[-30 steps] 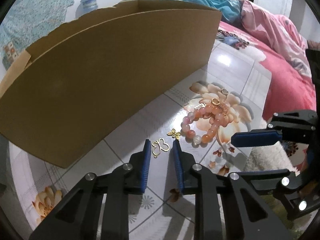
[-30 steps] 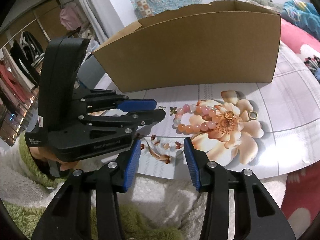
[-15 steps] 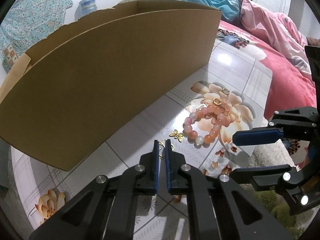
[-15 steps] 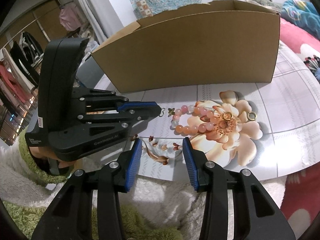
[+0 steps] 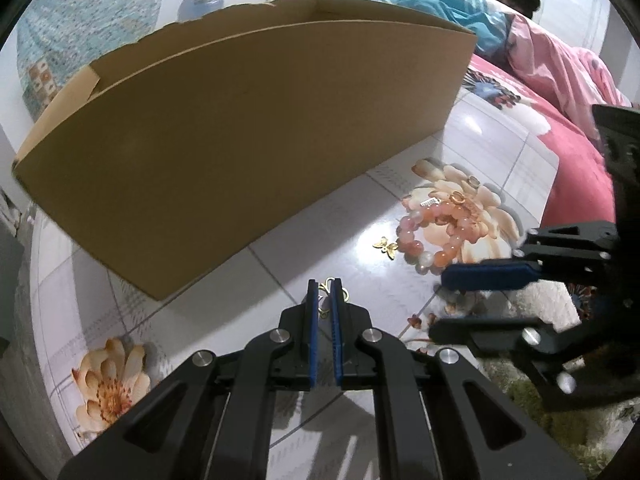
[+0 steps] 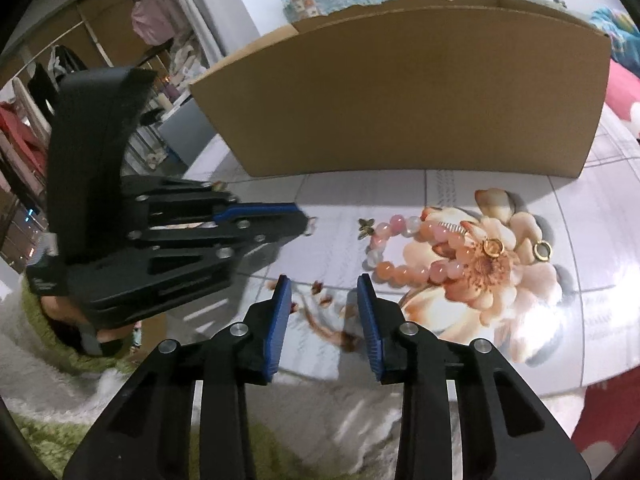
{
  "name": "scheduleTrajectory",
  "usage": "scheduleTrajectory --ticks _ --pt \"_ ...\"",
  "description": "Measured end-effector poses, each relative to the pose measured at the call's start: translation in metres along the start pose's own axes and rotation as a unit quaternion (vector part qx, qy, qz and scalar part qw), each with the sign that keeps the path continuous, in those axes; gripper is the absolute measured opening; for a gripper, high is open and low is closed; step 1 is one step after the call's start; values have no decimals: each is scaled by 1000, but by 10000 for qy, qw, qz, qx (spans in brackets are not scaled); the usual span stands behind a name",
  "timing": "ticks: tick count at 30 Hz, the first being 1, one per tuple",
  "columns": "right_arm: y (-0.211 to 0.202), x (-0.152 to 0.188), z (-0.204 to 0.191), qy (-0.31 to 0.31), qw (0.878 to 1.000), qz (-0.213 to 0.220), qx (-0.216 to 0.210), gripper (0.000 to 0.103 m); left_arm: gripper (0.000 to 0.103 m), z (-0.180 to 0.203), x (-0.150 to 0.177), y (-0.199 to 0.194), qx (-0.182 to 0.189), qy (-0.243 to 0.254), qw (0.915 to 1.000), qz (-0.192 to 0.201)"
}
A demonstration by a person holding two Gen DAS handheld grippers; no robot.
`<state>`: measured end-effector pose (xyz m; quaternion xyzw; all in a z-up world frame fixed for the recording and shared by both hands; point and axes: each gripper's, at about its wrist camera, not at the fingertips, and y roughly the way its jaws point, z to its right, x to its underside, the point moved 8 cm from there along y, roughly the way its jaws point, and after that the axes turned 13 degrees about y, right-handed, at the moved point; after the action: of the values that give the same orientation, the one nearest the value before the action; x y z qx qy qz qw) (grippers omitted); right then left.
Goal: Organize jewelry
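Left wrist view: left gripper clamped on thin gold butterfly-outline charm, mostly hidden by pads. Right gripper jaws just closing partway, nothing between.

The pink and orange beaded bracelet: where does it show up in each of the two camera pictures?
Left wrist view: the pink and orange beaded bracelet lies right of centre, on the floral table print.
Right wrist view: the bracelet lies right of centre, ahead of the fingers.
Shared landmark: the small gold butterfly charm beside the bracelet's left end.
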<state>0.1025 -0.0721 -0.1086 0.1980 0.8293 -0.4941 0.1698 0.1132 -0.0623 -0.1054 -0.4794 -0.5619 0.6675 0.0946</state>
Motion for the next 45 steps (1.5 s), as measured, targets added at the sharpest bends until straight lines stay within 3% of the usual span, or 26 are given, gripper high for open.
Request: scheduleTrajectory --ticks 7,14,20,27,35,36,40,45 --pt "2 -20 14 259 9994 222 107 27 6 -2 5 -4 148 -286 9995 59" --pt "-8 -5 12 243 9995 195 -68 29 6 -7 10 -15 47 -301 9995 122" --pt "-2 2 6 244 9995 189 -107 29 6 -12 12 -8 -328 -55 9994 -70" --pt "-4 6 7 281 9993 212 -124 29 6 6 9 -8 -359 281 9990 -43" --pt "-11 5 12 326 9991 217 -149 29 6 14 6 -6 -226 339 9992 -36" --pt "-12 6 12 330 9991 221 -154 29 7 13 6 -7 -194 321 9993 -34" --pt "-13 6 13 344 9990 210 -173 29 26 12 3 -8 -176 434 9989 6" --pt "-13 6 13 345 9990 208 -190 29 28 12 -1 -3 -189 633 9978 14"
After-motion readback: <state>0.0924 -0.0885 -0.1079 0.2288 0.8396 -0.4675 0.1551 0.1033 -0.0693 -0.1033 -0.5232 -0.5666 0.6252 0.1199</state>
